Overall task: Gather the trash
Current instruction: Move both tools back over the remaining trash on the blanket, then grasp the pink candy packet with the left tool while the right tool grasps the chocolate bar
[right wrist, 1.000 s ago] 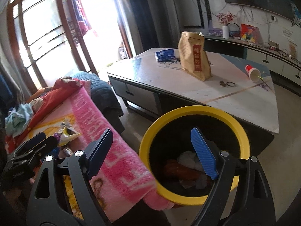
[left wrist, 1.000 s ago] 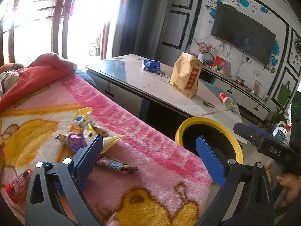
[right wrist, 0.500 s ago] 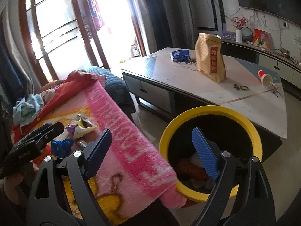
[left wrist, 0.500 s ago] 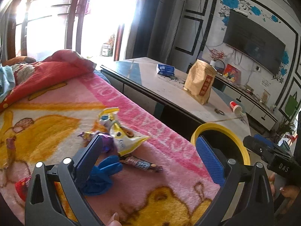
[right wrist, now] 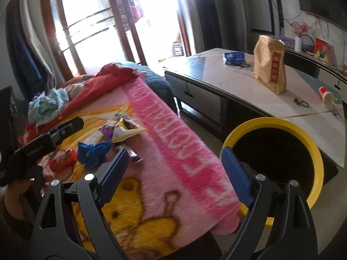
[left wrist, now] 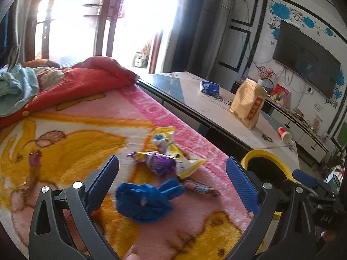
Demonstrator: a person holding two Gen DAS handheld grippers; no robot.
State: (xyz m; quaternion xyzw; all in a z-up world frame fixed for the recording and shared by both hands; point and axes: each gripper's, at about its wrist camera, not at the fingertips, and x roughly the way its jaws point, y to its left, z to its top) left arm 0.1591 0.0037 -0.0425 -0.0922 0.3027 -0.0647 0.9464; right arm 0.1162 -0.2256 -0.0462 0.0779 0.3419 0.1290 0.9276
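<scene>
Most of the collecting looks still to be done: a crumpled blue glove-like wad (left wrist: 147, 201), a crinkled purple foil wrapper (left wrist: 160, 164), a yellow-and-white pointed snack packet (left wrist: 180, 156), a slim dark candy-bar wrapper (left wrist: 199, 187) and a red wrapper (right wrist: 63, 159) lie loose on the fluffy pink-and-yellow cartoon blanket (left wrist: 86, 130), toward its edge nearest the round black bin with a yellow rim (right wrist: 303, 134). Both the left tongs (left wrist: 172, 177) and the right tongs (right wrist: 175, 164) gape wide and hold nothing, the left hovering over the litter. The bin's contents cannot be made out.
</scene>
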